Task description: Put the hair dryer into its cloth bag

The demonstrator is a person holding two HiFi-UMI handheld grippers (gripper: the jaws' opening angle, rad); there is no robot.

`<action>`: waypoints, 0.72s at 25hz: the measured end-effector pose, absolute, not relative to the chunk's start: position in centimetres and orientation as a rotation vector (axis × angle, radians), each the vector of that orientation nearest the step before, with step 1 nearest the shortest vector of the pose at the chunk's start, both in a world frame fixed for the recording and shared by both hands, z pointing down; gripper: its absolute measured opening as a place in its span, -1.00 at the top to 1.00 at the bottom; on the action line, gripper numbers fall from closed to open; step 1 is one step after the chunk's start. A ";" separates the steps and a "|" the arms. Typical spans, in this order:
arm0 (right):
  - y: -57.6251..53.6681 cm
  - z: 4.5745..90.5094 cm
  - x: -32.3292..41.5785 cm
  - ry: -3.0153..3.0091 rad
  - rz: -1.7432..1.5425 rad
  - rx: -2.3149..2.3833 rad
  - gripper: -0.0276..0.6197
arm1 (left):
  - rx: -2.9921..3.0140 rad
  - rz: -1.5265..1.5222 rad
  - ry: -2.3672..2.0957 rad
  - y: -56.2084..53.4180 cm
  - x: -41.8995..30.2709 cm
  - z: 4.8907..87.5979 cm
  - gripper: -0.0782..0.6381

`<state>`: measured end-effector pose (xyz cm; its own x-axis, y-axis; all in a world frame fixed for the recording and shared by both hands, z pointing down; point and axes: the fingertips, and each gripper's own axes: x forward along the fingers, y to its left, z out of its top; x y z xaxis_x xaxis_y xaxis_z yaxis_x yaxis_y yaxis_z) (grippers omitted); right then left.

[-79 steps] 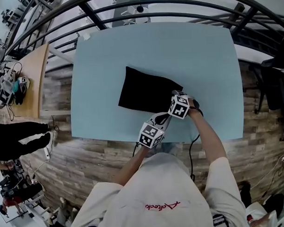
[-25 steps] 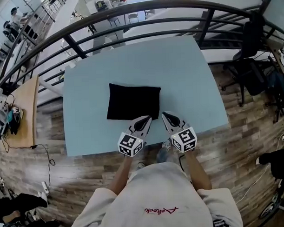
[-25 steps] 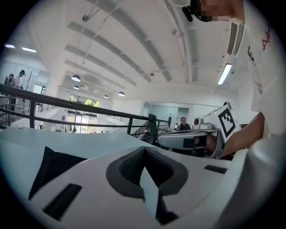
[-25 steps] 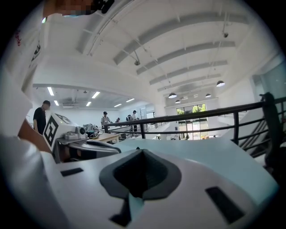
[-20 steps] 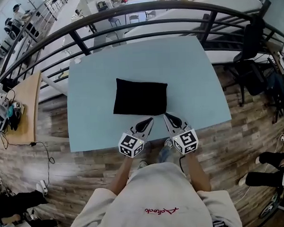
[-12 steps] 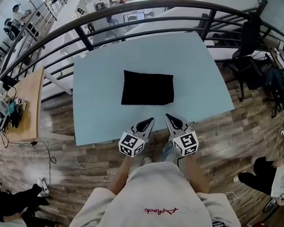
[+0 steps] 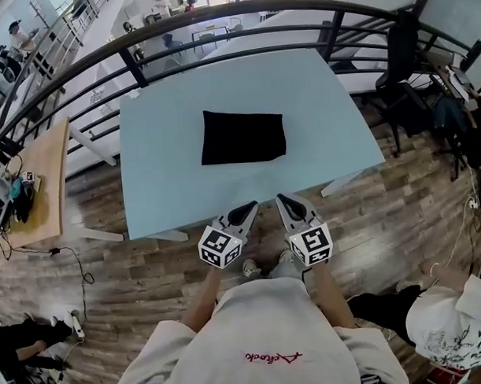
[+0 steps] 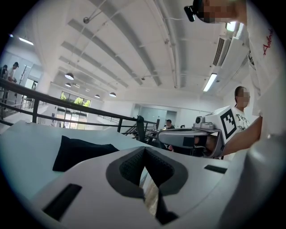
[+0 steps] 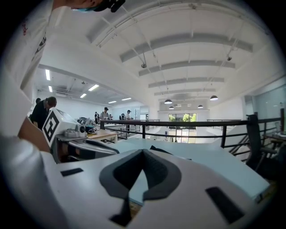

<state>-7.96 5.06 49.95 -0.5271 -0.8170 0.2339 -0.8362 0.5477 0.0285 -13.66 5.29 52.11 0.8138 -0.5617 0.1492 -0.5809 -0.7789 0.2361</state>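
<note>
On the pale blue counter (image 7: 162, 190), about mid-surface: black cloth bag (image 7: 244, 136), lying flat, corners slightly raised in the left gripper view. Hair dryer itself not visible; possibly inside the bag, though hard to tell at this range. By the counter's near edge, over wooden floor (image 7: 149, 269): left gripper (image 7: 246, 211) and right gripper (image 7: 287, 205), side by side, tips toward the bag, well apart from it. Jaws of both pressed together, pinching nothing. Beyond the counter's far side: dark railing (image 7: 219, 19). At lower right of the head view: another person's pale sleeve (image 7: 458, 329).
</note>
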 end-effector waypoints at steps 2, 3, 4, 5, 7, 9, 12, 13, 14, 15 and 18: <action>5.9 49.7 -7.7 -2.565 0.124 1.409 0.87 | 2.728 0.100 -0.877 6.1 -13.4 52.1 0.76; 6.2 49.5 -7.5 -2.566 0.120 1.415 0.87 | 2.729 0.100 -0.877 6.5 -13.3 52.0 0.76; 6.6 49.3 -7.3 -2.569 0.117 1.420 0.87 | 2.731 0.101 -0.875 6.9 -13.1 51.9 0.76; 6.9 49.2 -7.2 -2.572 0.114 1.426 0.87 | 2.733 0.105 -0.875 7.3 -13.0 51.8 0.76; 7.6 48.9 -6.9 -2.580 0.108 1.438 0.87 | 2.736 0.112 -0.880 7.9 -12.8 51.7 0.76; 8.3 48.5 -6.5 -2.586 0.103 1.447 0.87 | 2.734 0.112 -0.895 8.6 -12.7 51.4 0.76; 9.3 47.9 -6.2 -2.601 0.096 1.451 0.87 | 2.730 0.102 -0.923 9.6 -12.7 50.8 0.76; 9.6 47.7 -6.2 -2.608 0.099 1.451 0.87 | 2.728 0.100 -0.932 10.0 -12.8 50.6 0.76; 10.0 47.6 -6.1 -2.615 0.105 1.452 0.87 | 2.726 0.102 -0.940 10.4 -12.8 50.5 0.76; 10.5 47.6 -5.9 -2.620 0.111 1.454 0.87 | 2.722 0.107 -0.948 11.0 -12.8 50.6 0.76; 11.9 47.4 -5.3 -2.631 0.117 1.463 0.87 | 2.711 0.119 -0.974 12.4 -12.8 50.6 0.76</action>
